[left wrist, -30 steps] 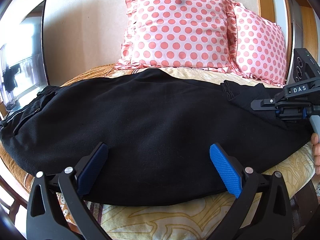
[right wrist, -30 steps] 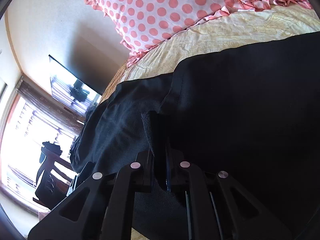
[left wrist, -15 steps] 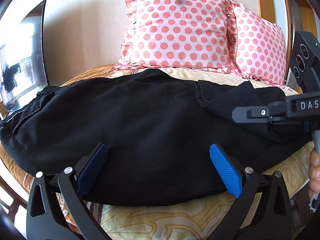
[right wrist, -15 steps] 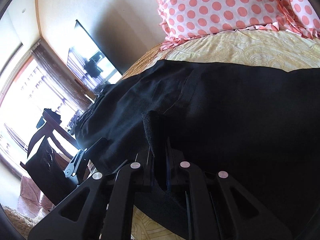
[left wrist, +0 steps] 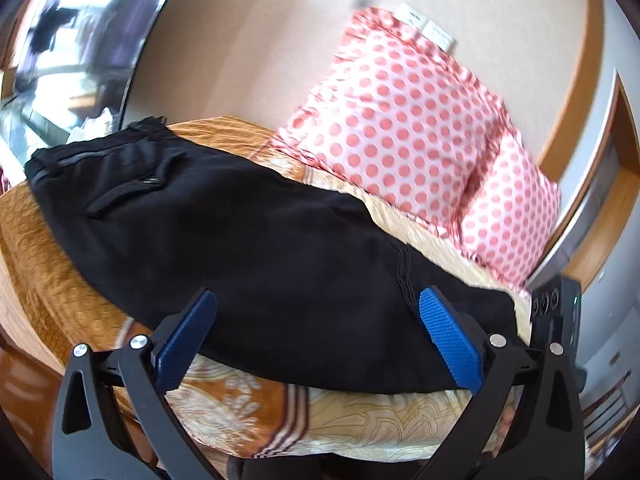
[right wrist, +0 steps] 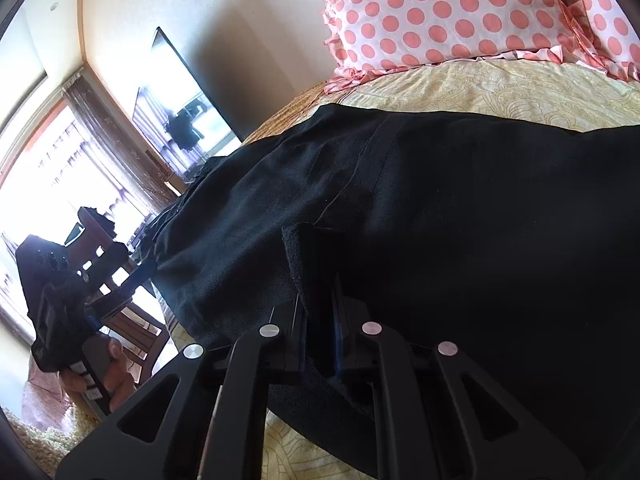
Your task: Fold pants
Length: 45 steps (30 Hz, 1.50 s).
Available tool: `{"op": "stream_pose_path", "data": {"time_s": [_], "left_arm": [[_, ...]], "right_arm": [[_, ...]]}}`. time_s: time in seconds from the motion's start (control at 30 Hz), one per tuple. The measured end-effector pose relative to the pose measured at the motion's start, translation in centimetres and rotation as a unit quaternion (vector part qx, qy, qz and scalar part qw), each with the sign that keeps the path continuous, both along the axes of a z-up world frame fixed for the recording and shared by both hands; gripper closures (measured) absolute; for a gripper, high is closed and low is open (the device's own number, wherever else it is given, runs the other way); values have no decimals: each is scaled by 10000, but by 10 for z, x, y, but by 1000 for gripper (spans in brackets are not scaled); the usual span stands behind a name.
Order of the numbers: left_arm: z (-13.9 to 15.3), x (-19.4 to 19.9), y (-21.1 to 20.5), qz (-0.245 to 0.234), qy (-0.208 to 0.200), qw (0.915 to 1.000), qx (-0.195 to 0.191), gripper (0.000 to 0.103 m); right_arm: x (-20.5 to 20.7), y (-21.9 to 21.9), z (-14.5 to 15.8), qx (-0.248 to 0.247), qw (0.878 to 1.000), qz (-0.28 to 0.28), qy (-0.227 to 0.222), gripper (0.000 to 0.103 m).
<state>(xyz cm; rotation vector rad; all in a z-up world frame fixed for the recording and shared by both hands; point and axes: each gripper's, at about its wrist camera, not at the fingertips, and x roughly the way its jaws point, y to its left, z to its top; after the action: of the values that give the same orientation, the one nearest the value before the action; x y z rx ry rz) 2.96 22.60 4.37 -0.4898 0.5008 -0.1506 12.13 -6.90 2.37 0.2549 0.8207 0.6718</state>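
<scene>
Trousers [left wrist: 248,248], black, lie lengthwise across the patterned bedspread [left wrist: 360,420] in front of two dotted pillows [left wrist: 404,136]. The right gripper [right wrist: 320,280] pinches a fold of the leg end; its jaws have just been opening slightly, cloth between them. To fold well, this end should probably travel low and level toward the waistband, edges aligned, before full release. The left gripper [left wrist: 316,340] hovers with jaws spread wide, empty, the trousers beyond its blue pads [left wrist: 448,340].
</scene>
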Motion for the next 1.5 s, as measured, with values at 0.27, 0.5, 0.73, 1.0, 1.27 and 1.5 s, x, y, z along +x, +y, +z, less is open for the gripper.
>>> {"op": "stream_pose_path", "data": {"time_s": [0.27, 0.5, 0.73, 1.0, 1.27, 1.5], "left_arm": [[14, -17, 70, 1093, 159, 9937, -182, 2], [3, -3, 121, 1182, 533, 9830, -1303, 2], [-12, 15, 156, 1345, 1035, 9618, -2150, 2], [-17, 35, 181, 1455, 1251, 9488, -2510, 2], [-18, 45, 198, 1429, 1348, 9380, -2857, 2], [-19, 44, 200, 1534, 1226, 9361, -2918, 4]], "right_arm": [[-29, 35, 12, -733, 9931, 570, -723, 19], [-29, 26, 9, -552, 9935, 648, -759, 18], [-33, 25, 9, -532, 9934, 668, -766, 18], [-33, 23, 8, -429, 9942, 632, -760, 18], [-33, 22, 6, -314, 9946, 613, -773, 18], [-33, 19, 6, -245, 9948, 630, -768, 18]]}}
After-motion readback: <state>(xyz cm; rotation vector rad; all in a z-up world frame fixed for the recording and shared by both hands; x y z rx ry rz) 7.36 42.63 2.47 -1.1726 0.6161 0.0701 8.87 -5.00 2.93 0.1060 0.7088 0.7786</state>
